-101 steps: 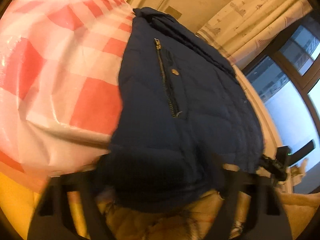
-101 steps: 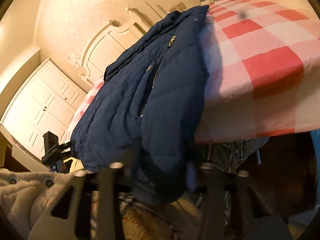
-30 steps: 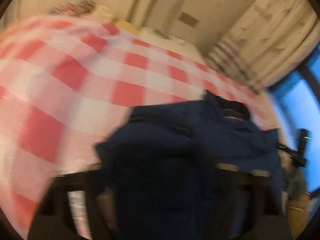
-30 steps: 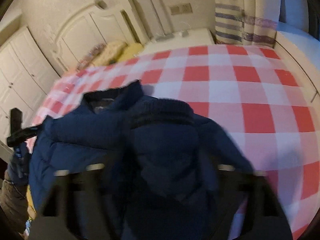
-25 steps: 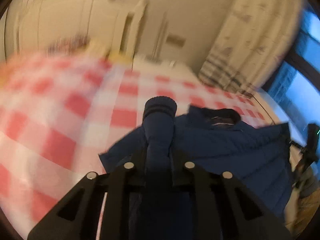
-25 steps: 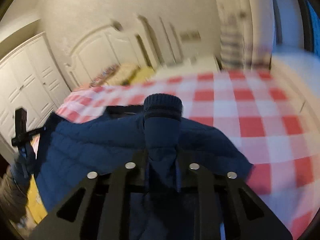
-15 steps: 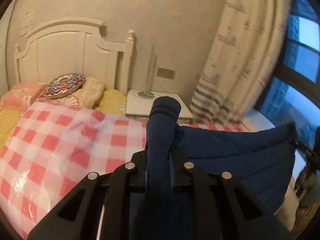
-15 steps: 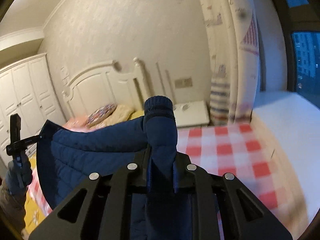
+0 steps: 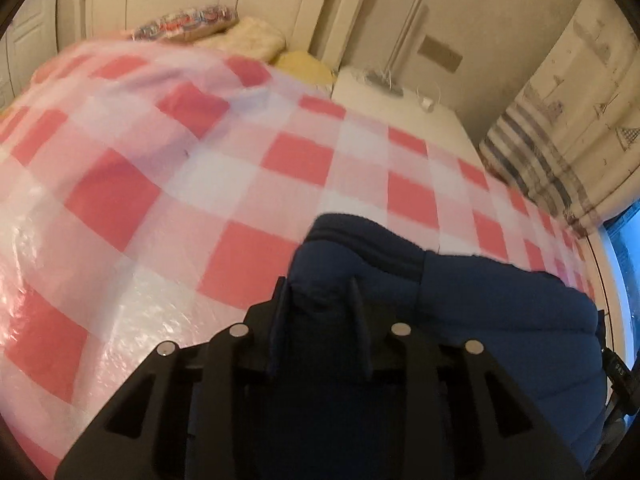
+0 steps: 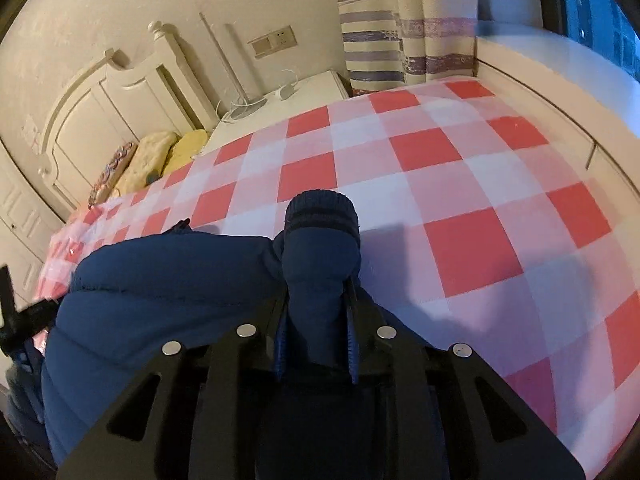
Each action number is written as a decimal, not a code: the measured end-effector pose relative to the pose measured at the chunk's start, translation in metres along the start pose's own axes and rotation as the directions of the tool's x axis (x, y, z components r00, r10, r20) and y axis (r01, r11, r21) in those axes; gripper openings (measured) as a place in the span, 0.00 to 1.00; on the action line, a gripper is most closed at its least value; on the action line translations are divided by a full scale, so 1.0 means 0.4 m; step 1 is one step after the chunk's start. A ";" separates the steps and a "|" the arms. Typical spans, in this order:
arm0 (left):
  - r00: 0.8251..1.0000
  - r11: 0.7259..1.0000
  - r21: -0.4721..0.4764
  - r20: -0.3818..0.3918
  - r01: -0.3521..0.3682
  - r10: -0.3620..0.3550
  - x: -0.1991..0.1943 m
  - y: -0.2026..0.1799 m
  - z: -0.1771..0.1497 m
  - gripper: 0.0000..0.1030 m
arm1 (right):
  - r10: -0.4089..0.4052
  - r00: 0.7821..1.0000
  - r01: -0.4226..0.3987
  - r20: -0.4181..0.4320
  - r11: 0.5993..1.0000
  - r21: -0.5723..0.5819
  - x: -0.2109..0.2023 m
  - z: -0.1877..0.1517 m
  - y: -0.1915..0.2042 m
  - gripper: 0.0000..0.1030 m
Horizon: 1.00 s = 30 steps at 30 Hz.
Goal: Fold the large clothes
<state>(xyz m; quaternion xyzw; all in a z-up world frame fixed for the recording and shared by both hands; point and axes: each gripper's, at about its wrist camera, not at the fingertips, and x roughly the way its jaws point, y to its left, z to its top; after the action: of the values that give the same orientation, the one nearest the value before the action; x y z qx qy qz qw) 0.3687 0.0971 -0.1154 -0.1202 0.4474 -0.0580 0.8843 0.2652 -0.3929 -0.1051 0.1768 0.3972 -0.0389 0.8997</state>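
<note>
A dark blue padded jacket (image 9: 500, 320) lies low over the red-and-white checked bed cover (image 9: 160, 200). My left gripper (image 9: 318, 284) has one sleeve between its fingers, and the ribbed cuff (image 9: 360, 240) pokes out past the tips. Its jaws are opening, though the fabric still fills the gap. In the right wrist view my right gripper (image 10: 319, 284) is shut on the other sleeve. That sleeve's ribbed cuff (image 10: 322, 216) stands up beyond the fingers. The jacket body (image 10: 160, 280) stretches away to the left over the checked cover (image 10: 460, 180).
A white headboard (image 10: 120, 92) with pillows (image 10: 160, 148) stands at the far end of the bed. Beside it are a white nightstand (image 10: 288, 92) and a striped curtain (image 10: 380, 40). A window (image 9: 628, 232) runs along the right side.
Both grippers have tipped down from facing the headboard toward the bed, bringing the sleeves and jacket down toward the checked cover. The left jaws stand slightly wider than half a second ago.
</note>
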 end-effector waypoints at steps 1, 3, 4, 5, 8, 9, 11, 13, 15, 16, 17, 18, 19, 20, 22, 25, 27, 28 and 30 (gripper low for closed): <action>1.000 1.000 0.003 0.001 -0.002 0.002 0.001 -0.001 -0.004 0.31 | -0.002 1.000 0.002 0.003 1.000 -0.004 0.002 -0.001 0.001 0.19; 1.000 1.000 0.000 0.017 -0.004 0.004 -0.003 0.002 -0.007 0.33 | 0.003 1.000 -0.003 0.002 1.000 0.003 0.009 -0.003 -0.006 0.19; 1.000 1.000 -0.005 0.022 -0.006 0.006 -0.004 0.005 -0.008 0.34 | 0.006 1.000 -0.006 0.003 1.000 0.008 0.010 -0.007 -0.008 0.19; 1.000 1.000 -0.011 0.026 -0.009 0.009 -0.005 0.006 -0.008 0.36 | 0.015 1.000 -0.015 0.003 1.000 0.022 0.009 -0.010 -0.016 0.20; 0.999 0.999 -0.039 0.030 -0.010 0.011 -0.011 0.016 -0.008 0.52 | 0.041 0.999 -0.041 -0.003 0.997 0.061 0.023 -0.001 -0.033 0.32; 0.999 0.999 -0.051 0.034 -0.002 0.003 -0.015 0.018 -0.002 0.63 | 0.045 0.999 -0.044 -0.007 0.997 0.067 0.025 0.001 -0.035 0.62; 0.998 0.997 -0.078 0.058 0.027 -0.023 -0.023 0.032 0.000 0.78 | 0.016 0.999 -0.012 -0.037 0.995 0.101 0.032 0.004 -0.041 0.94; 0.991 0.992 -0.114 0.128 0.057 -0.042 -0.059 0.051 -0.002 0.84 | 0.075 0.997 -0.073 -0.007 0.989 0.126 0.014 0.007 -0.055 0.93; 0.974 0.987 -0.159 0.227 0.033 0.004 -0.115 0.066 -0.005 0.88 | 0.027 0.993 -0.046 0.112 0.985 0.169 -0.055 0.004 -0.073 0.90; 0.957 0.983 -0.181 0.286 0.014 0.039 -0.151 0.069 -0.010 0.90 | 0.026 0.988 -0.050 0.153 0.986 0.160 -0.081 0.004 -0.067 0.90; 0.938 0.982 -0.189 0.341 0.002 0.063 -0.186 0.062 -0.012 0.93 | 0.033 0.980 -0.059 0.195 0.990 0.129 -0.112 0.006 -0.050 0.90; 0.928 0.983 -0.181 0.367 -0.002 0.070 -0.206 0.052 -0.008 0.94 | 0.041 0.975 -0.064 0.217 0.993 0.097 -0.132 0.010 -0.029 0.90; 0.922 0.986 -0.164 0.380 -0.009 0.071 -0.224 0.033 -0.001 0.94 | 0.059 0.971 -0.070 0.232 0.997 0.037 -0.157 0.018 0.014 0.90; 0.924 0.990 -0.137 0.377 -0.015 0.067 -0.234 0.008 0.008 0.95 | 0.074 0.970 -0.074 0.233 0.997 -0.010 -0.171 0.025 0.050 0.90; 0.943 0.998 -0.052 0.328 -0.045 0.059 -0.233 -0.069 0.032 0.97 | 0.097 0.971 -0.067 0.219 0.988 -0.137 -0.191 0.038 0.152 0.90; 0.977 0.994 0.086 0.207 -0.068 0.049 -0.186 -0.190 0.043 0.98 | 0.026 0.986 0.039 0.167 0.926 -0.376 -0.173 0.029 0.351 0.87; 0.985 0.986 0.141 0.161 -0.090 0.067 -0.145 -0.251 0.038 0.98 | -0.031 0.992 0.081 0.122 0.896 -0.436 -0.121 0.024 0.421 0.82; 0.986 0.983 0.157 0.151 -0.097 0.073 -0.125 -0.272 0.035 0.98 | -0.050 0.995 0.086 0.092 0.892 -0.443 -0.089 0.024 0.439 0.79; 0.989 0.979 0.173 0.118 -0.107 0.087 -0.083 -0.301 0.031 0.98 | -0.081 0.996 0.088 0.034 0.902 -0.423 -0.015 0.025 0.443 0.71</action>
<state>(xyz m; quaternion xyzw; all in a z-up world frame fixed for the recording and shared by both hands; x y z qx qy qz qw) 0.3596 -0.0101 -0.0506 -0.0213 0.3963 -0.0479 0.9166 0.3053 -0.2311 -0.0436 -0.0406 0.3965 0.0079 0.9171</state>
